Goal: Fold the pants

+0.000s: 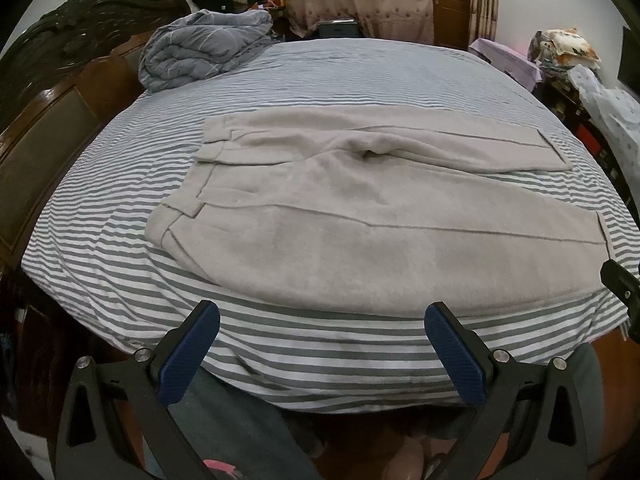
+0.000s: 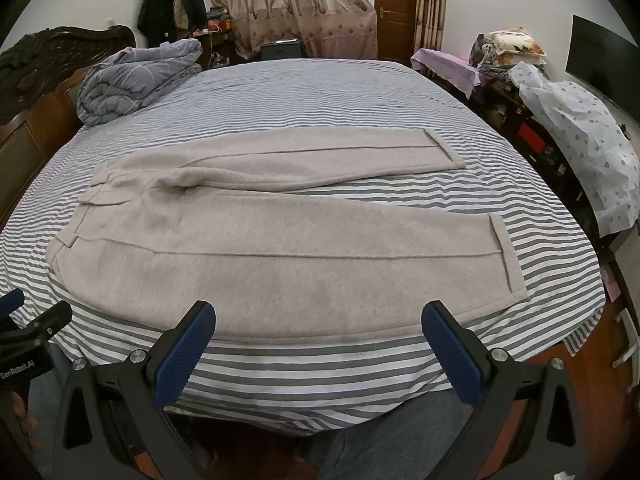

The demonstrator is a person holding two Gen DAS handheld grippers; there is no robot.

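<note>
The bed (image 2: pixel 320 92) with its striped sheet fills my view, and the beige pants (image 2: pixel 256 248) lie flat across it, waist to my left, both legs splayed apart toward the right. A rolled grey quilt (image 2: pixel 136 80) sits at the far left by the headboard. My left tongs (image 1: pixel 320 352) hang wide apart at the near edge, gripping nothing; my right tongs (image 2: pixel 318 354) likewise.

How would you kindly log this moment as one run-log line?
pants: flat, unfolded, legs apart | left gripper: open, empty | right gripper: open, empty | bed: striped
</note>
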